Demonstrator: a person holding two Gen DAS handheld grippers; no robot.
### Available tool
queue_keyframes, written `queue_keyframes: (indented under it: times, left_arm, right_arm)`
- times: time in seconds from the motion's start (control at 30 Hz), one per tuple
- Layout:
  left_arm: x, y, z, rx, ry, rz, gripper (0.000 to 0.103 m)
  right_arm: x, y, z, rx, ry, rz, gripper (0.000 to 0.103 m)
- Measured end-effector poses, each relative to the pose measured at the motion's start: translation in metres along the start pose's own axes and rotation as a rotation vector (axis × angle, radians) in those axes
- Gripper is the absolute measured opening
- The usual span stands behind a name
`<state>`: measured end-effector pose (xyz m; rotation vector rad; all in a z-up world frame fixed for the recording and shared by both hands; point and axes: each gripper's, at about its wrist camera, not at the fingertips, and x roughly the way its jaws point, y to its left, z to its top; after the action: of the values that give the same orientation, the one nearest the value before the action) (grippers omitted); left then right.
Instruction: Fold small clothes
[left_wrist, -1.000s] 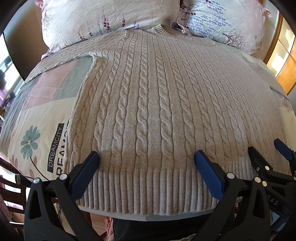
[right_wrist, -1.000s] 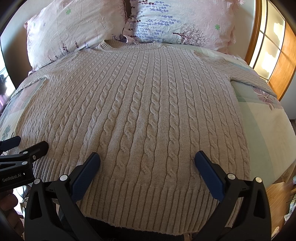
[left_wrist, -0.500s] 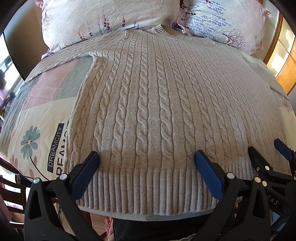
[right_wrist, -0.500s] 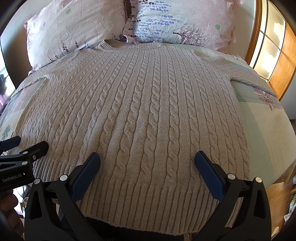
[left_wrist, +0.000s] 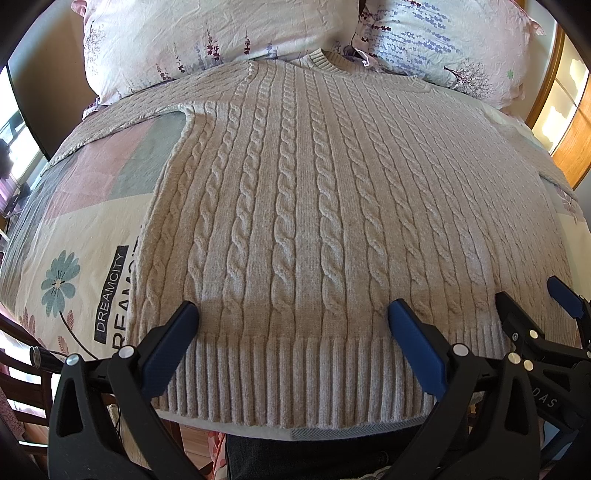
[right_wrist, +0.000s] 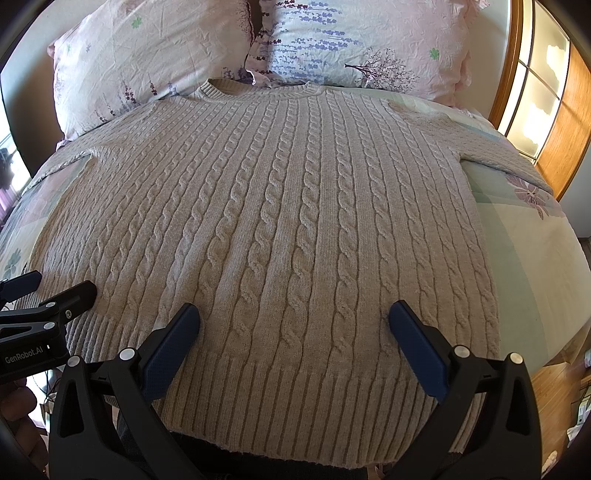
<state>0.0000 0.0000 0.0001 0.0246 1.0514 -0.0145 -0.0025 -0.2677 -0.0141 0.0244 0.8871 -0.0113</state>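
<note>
The sweater (left_wrist: 314, 221) lies flat and face up on the bed (left_wrist: 85, 236), neck toward the pillows (right_wrist: 147, 48), hem at the near edge, both sleeves spread out to the sides. It is a thick cable knit, so I'd judge it soft and floppy, fairly heavy for its kind, and grippy rather than slick; it should drape and sag when lifted and stretch if pulled by one point. The ribbed hem (left_wrist: 295, 376) looks like the firmest place to pinch, at its two corners, or else the side seams near the sleeves.

The left claw (left_wrist: 293, 317) hovers over the hem toward the sweater's left side, spread wide with nothing between the pads. The right claw (right_wrist: 295, 317) is beside it toward the right side, equally wide and holding nothing.

Around the sweater: the two pillows touch or slightly overlap the collar (right_wrist: 258, 88), which could snag a fold carried up that way. The patterned bedcover shows on either side of the sweater. A wooden window frame (right_wrist: 546, 110) stands off to the right of the sweater, well clear.
</note>
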Motion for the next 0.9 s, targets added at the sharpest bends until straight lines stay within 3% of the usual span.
queue_keyframes:
  times: [0.9]
  left_arm:
    - [0.0001,0.0001,0.0001,0.000,0.002,0.000,0.101]
  right_arm:
    - [-0.0013,-0.0032,-0.0008,-0.057,-0.045,0.044,0.102]
